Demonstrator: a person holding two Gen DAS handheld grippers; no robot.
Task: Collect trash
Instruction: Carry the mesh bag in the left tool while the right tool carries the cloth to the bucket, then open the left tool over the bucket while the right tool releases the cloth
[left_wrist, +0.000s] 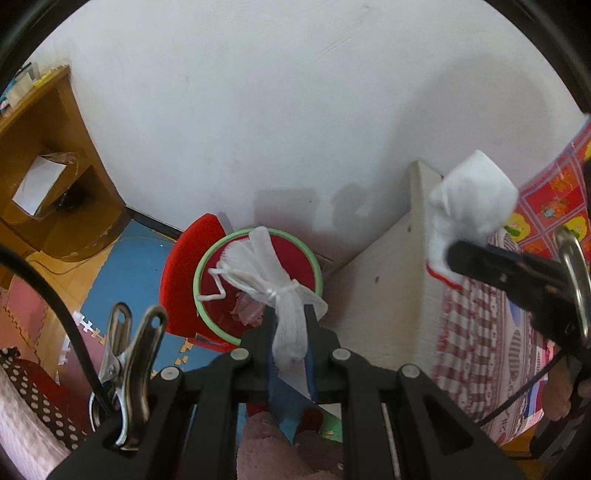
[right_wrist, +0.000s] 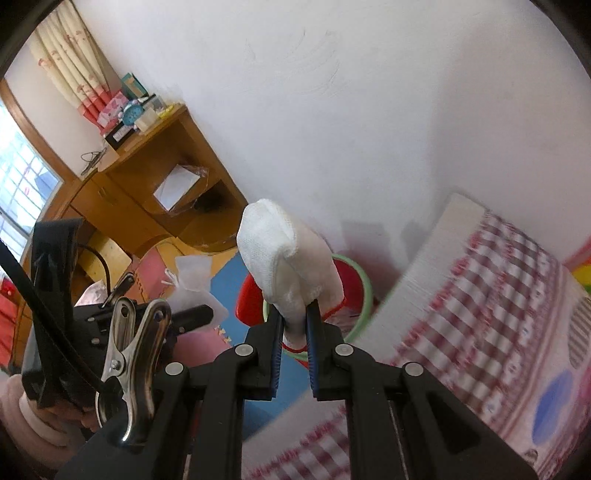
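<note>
Trash in both tongs: left tongs (left_wrist: 290, 325) clamp a limp mesh pouch (left_wrist: 273, 284) mid-body, over the red bin (left_wrist: 258, 284) at 12 o'clock; right tongs (right_wrist: 295, 321) pinch a soft white wad (right_wrist: 284, 254). Both look light, crushable, unlikely to slip.
</note>
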